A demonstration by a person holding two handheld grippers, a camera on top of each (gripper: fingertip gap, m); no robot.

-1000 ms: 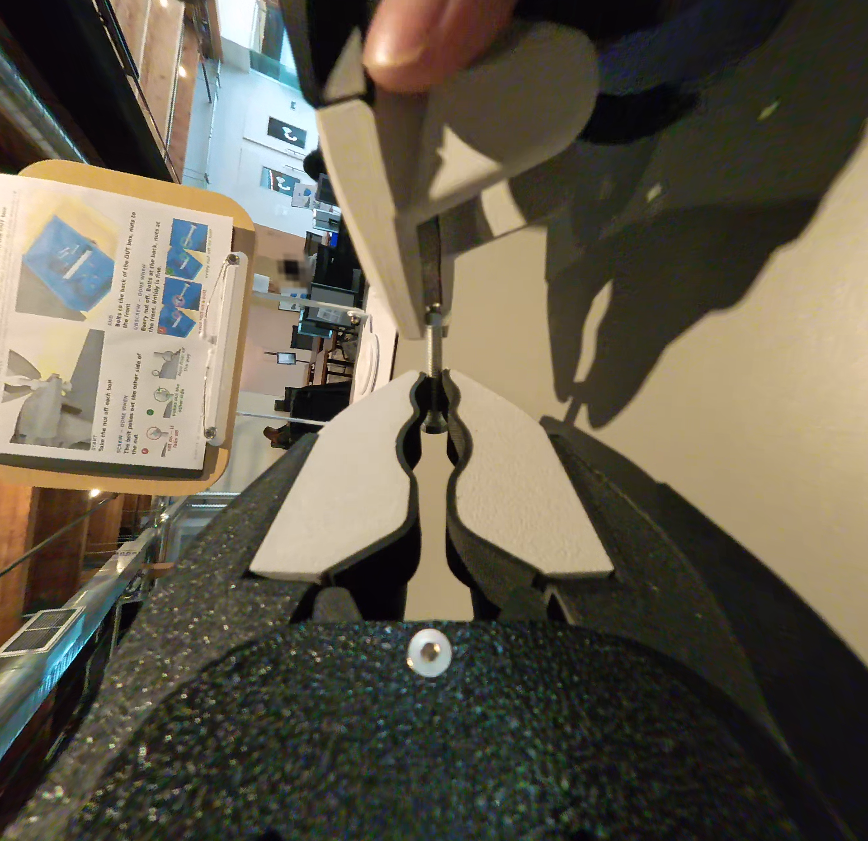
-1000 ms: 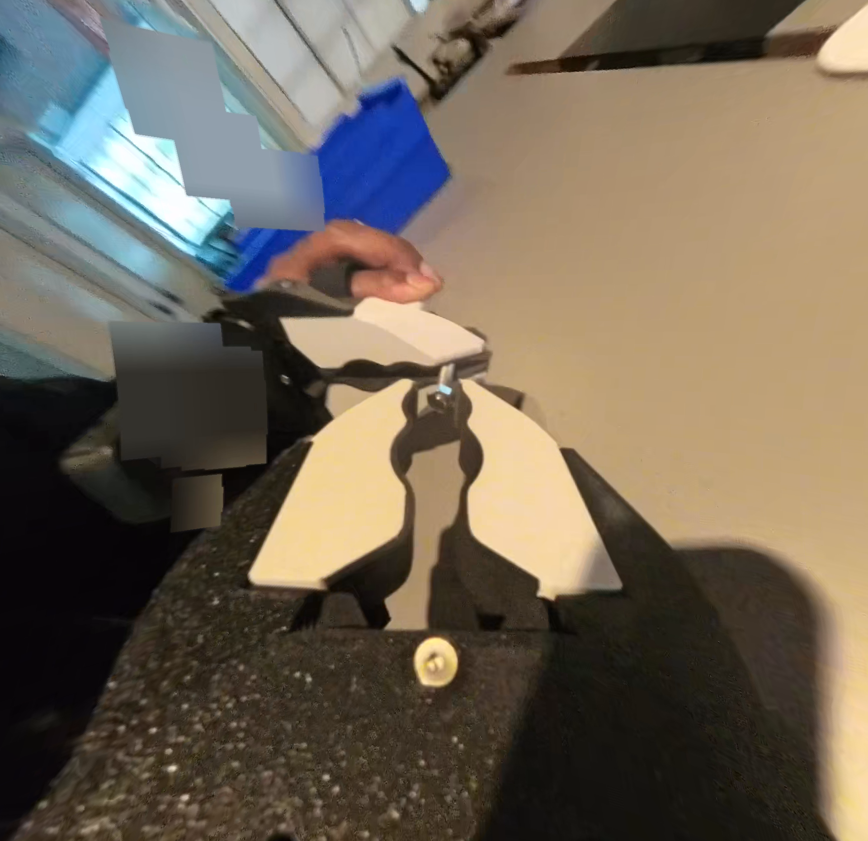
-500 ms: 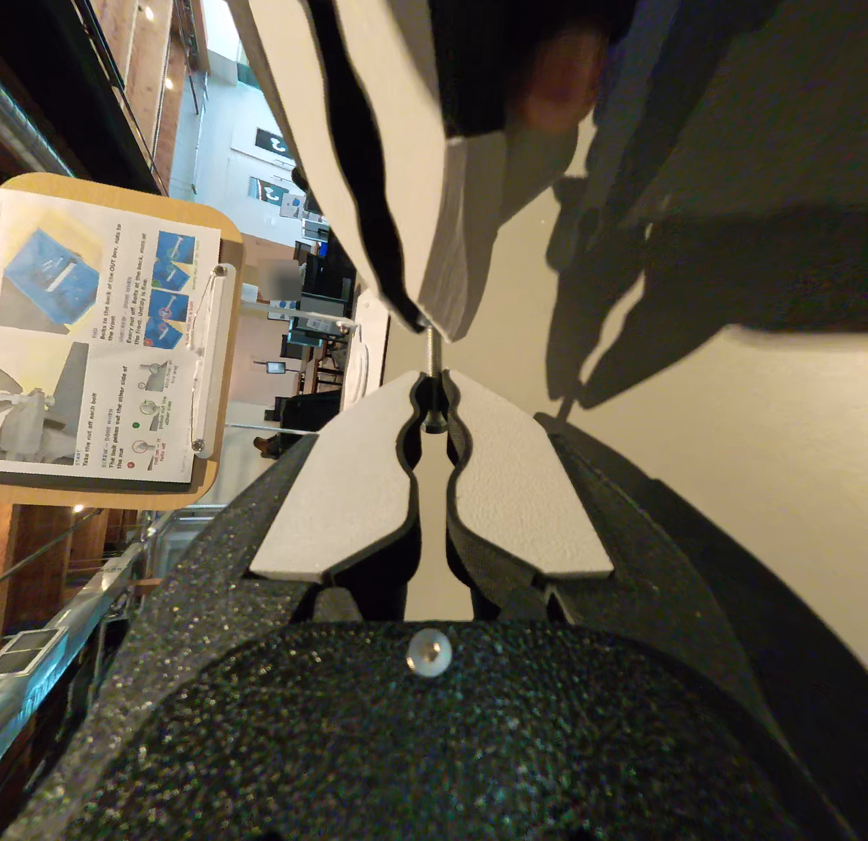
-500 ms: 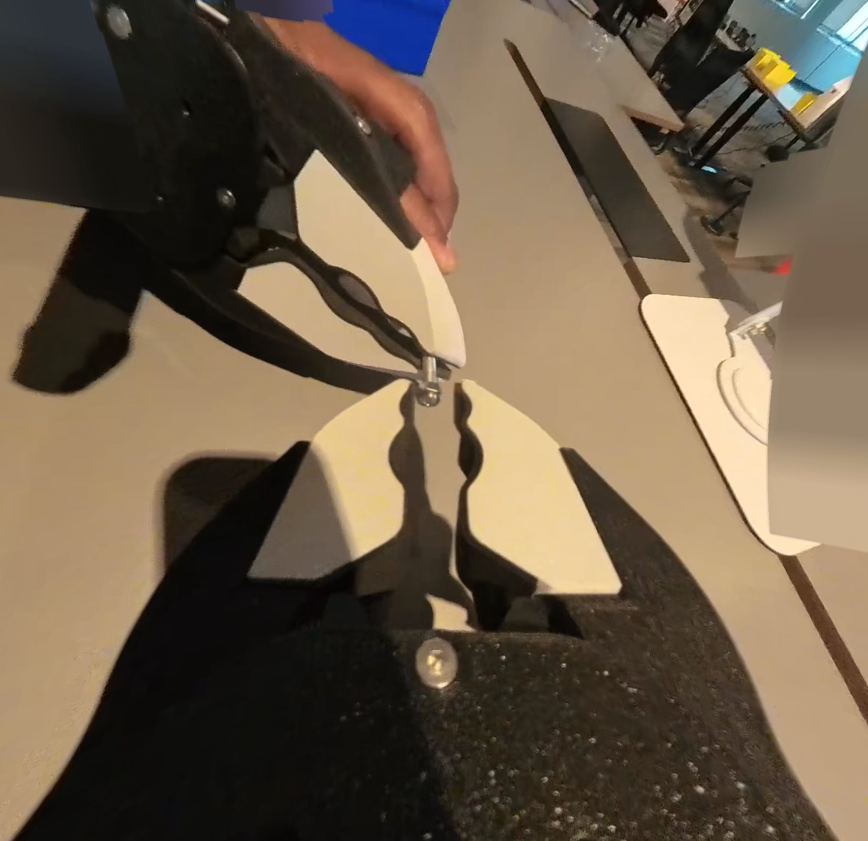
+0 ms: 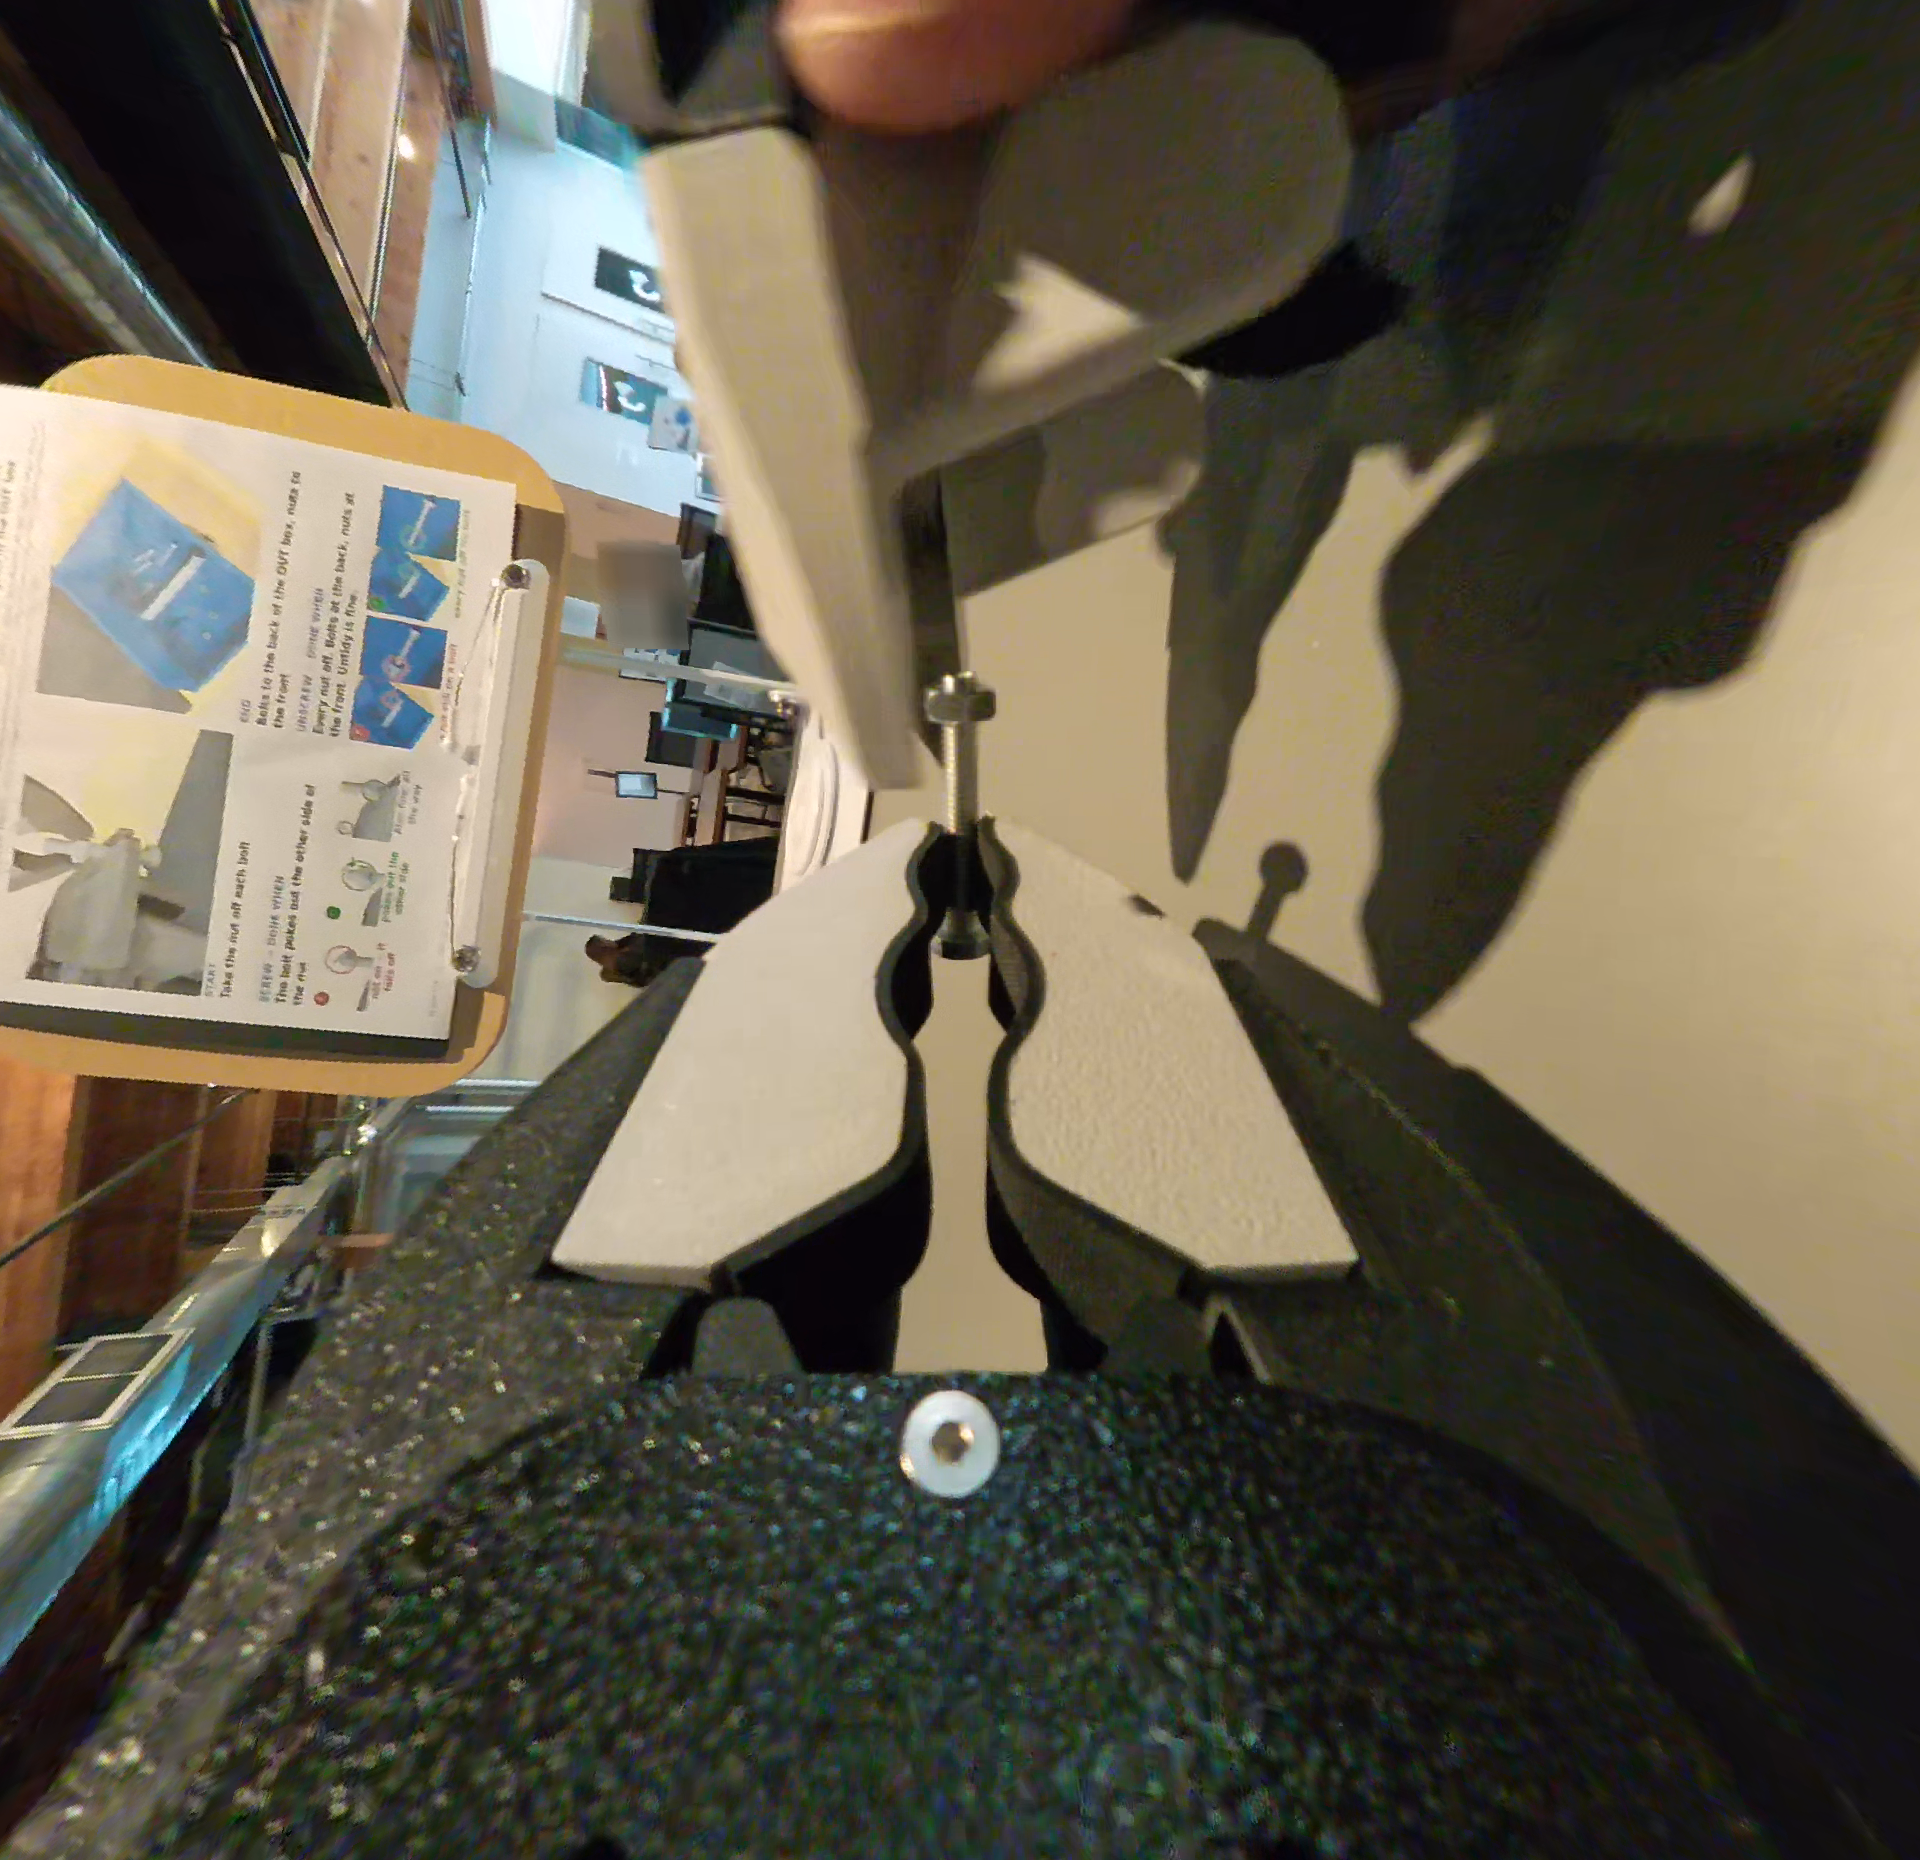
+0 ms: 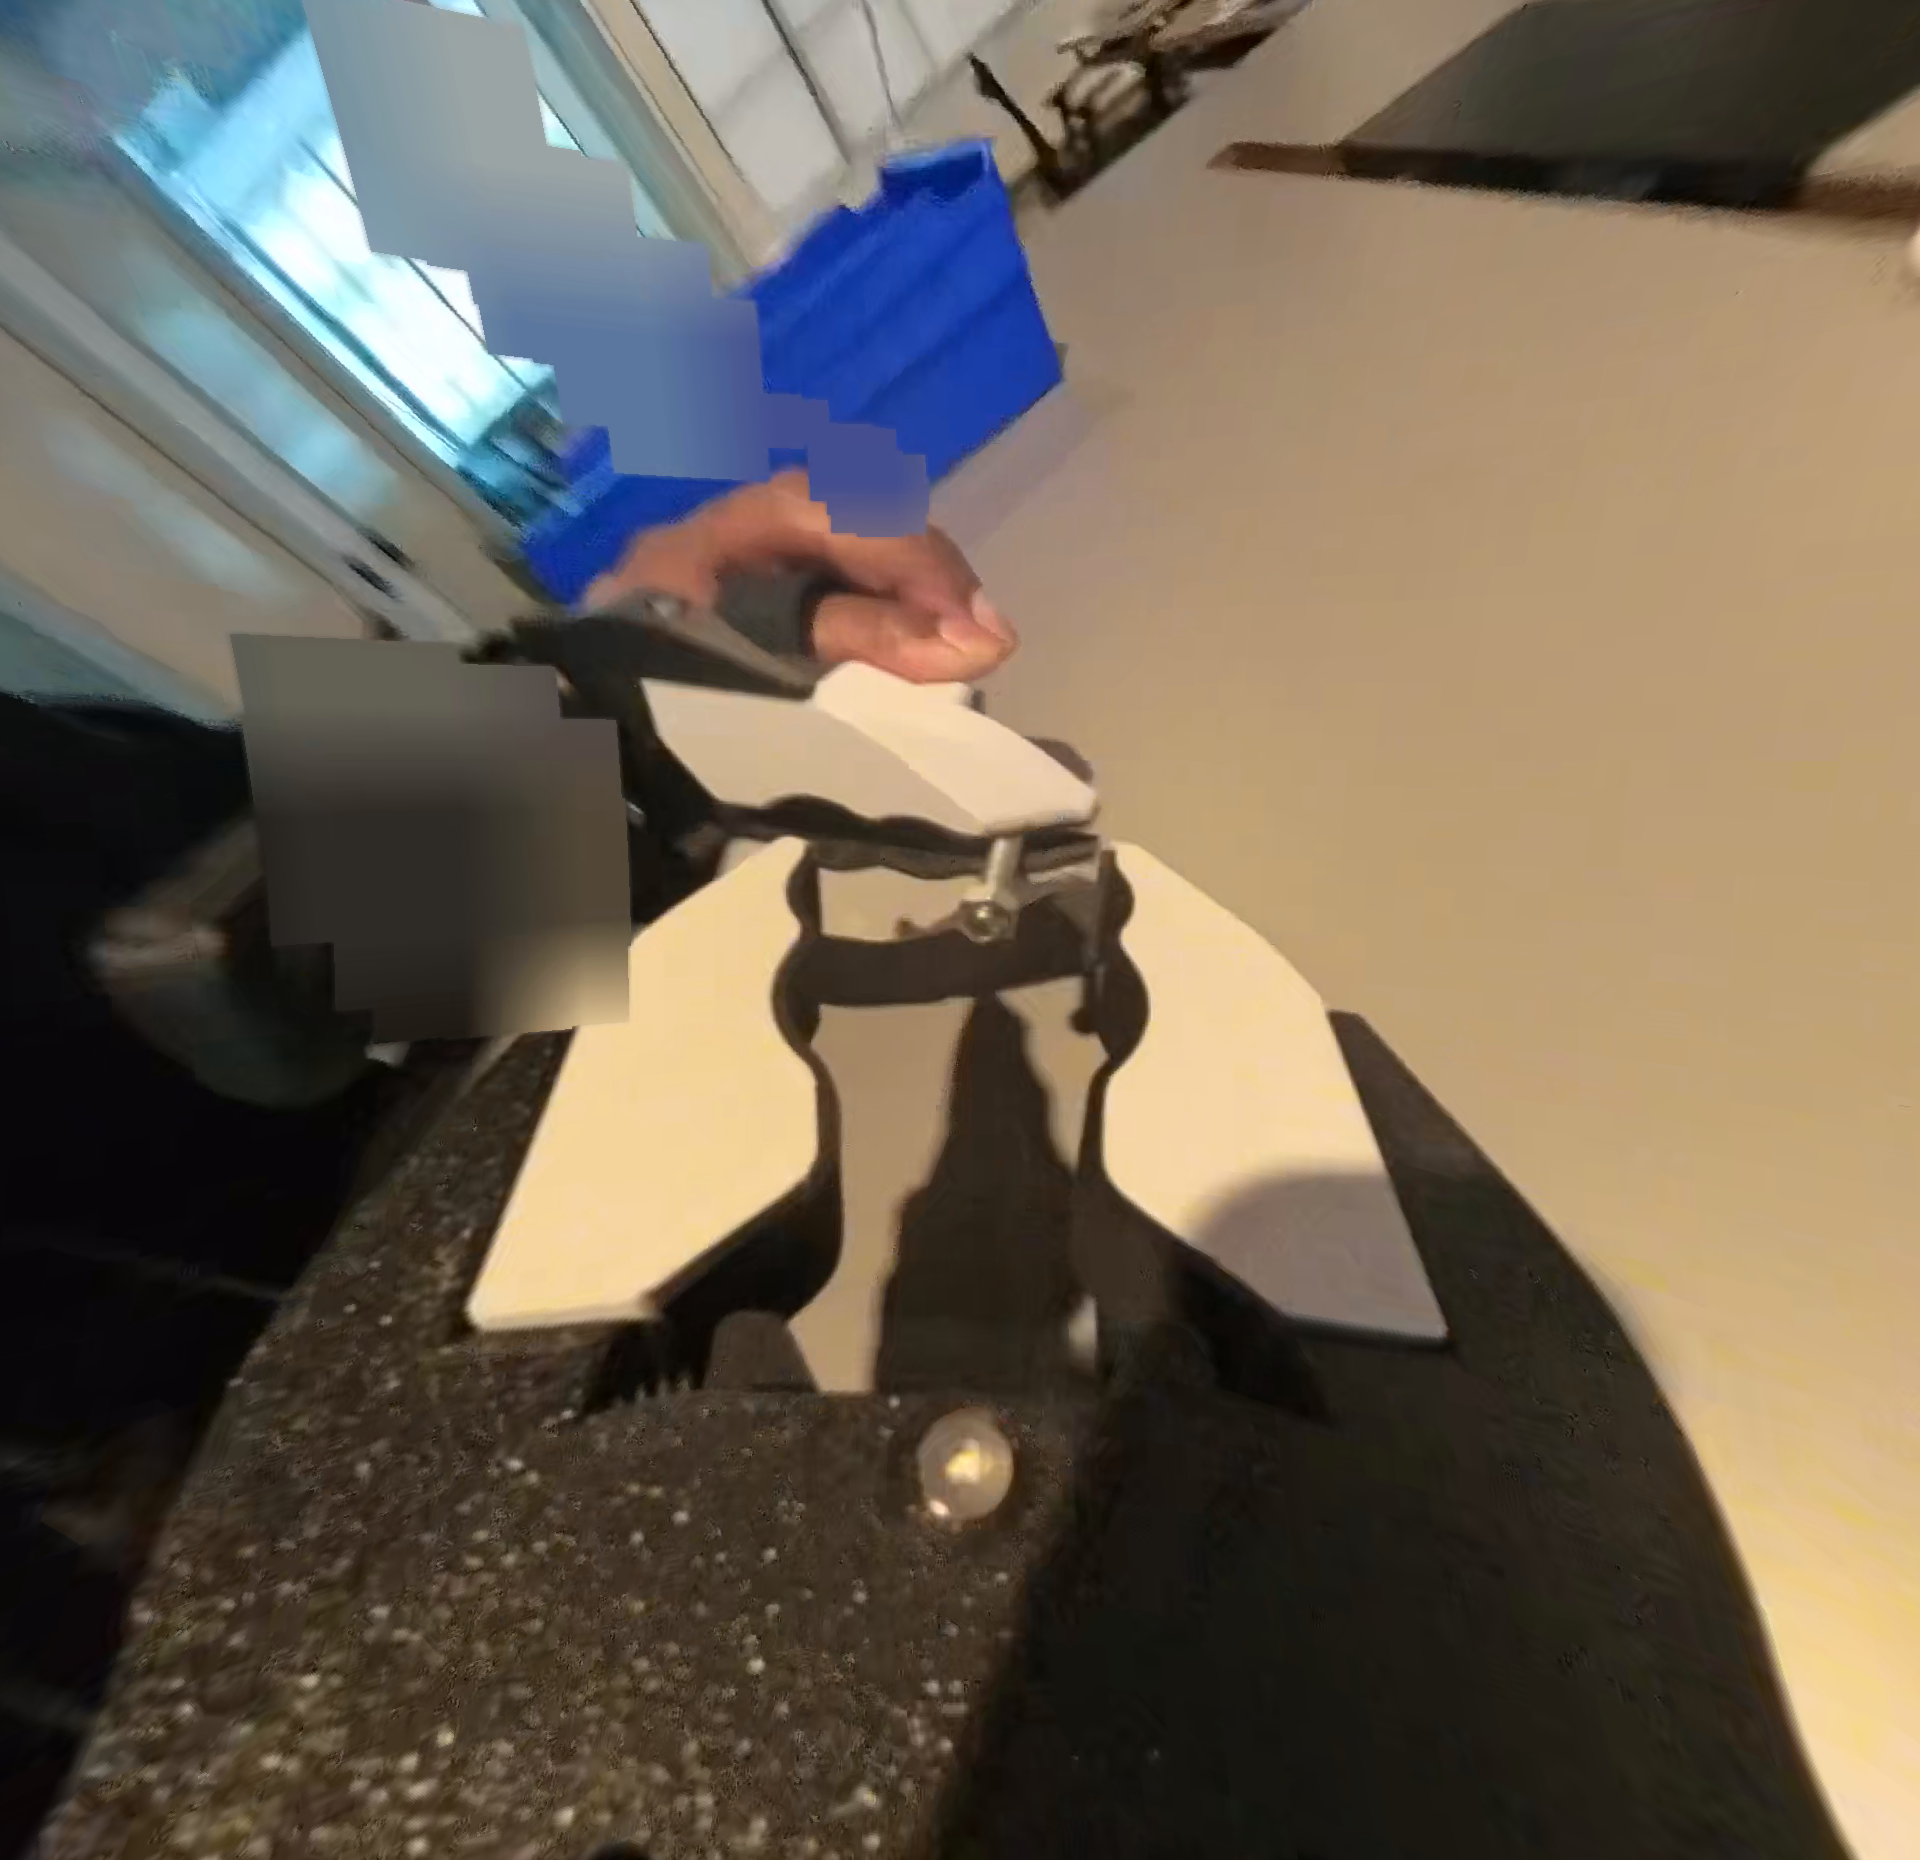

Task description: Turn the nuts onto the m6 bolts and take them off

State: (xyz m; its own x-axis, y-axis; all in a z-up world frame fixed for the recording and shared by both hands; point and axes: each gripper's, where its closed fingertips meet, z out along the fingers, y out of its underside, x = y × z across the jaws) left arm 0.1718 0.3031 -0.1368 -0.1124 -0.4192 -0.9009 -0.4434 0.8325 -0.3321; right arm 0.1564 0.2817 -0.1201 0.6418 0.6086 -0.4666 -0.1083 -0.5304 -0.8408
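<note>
The bolt (image 5: 962,844) stands clamped near its head in the tips of the left claw (image 5: 960,880), held above the bench (image 5: 1662,875); the nut (image 5: 960,707) sits at its far end. The right claw (image 6: 961,922) is spread wide around the nut, gripping nothing. To turn well, I judge, close squarely on the nut's flats; keep the bolt steady; twist in short strokes along its axis.

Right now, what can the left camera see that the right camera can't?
Only the left wrist view shows the instruction sheet on its wooden board and the bolt's head behind the left gripper's fingers. Only the right wrist view shows the blue bins and the hand holding the left gripper. Both show the bolt with its nut, both grippers and the beige table.
</note>
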